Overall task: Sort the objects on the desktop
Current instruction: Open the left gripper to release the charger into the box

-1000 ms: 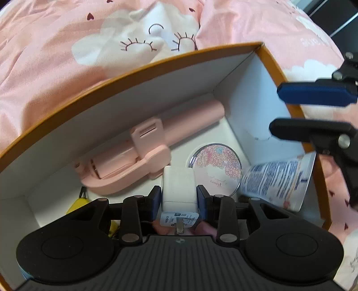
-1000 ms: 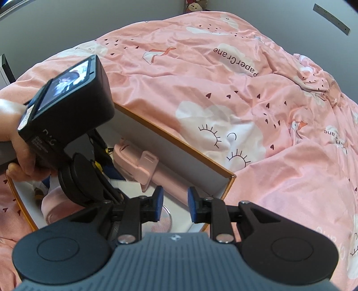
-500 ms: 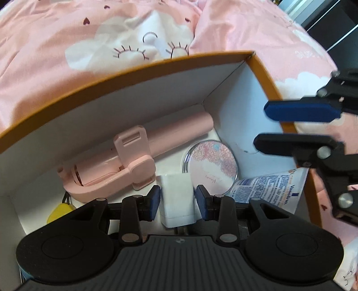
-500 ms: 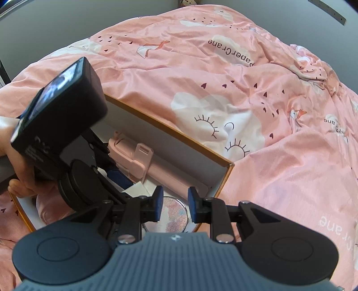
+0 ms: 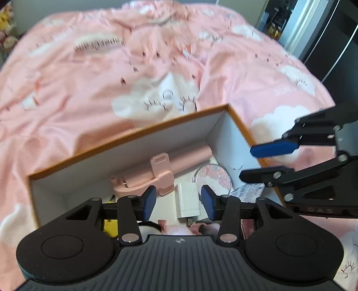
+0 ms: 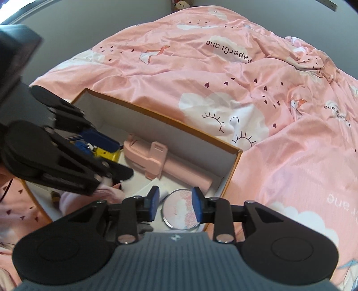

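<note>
My left gripper (image 5: 177, 200) is opening, charger (image 5: 186, 200) lying free between its jaws in the box (image 5: 125, 136). My right gripper (image 6: 175, 204) is opening, empty, above the mirror (image 6: 180, 211). Risk: grippers colliding in the crowded corner.

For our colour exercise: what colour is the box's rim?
Orange-brown rim on a white-walled box, clearest in the right wrist view.

We are looking at a home bedroom: a pink cloud-print duvet (image 6: 257, 94) is covering the bed, with plush toys (image 6: 182, 4) sitting behind.
</note>
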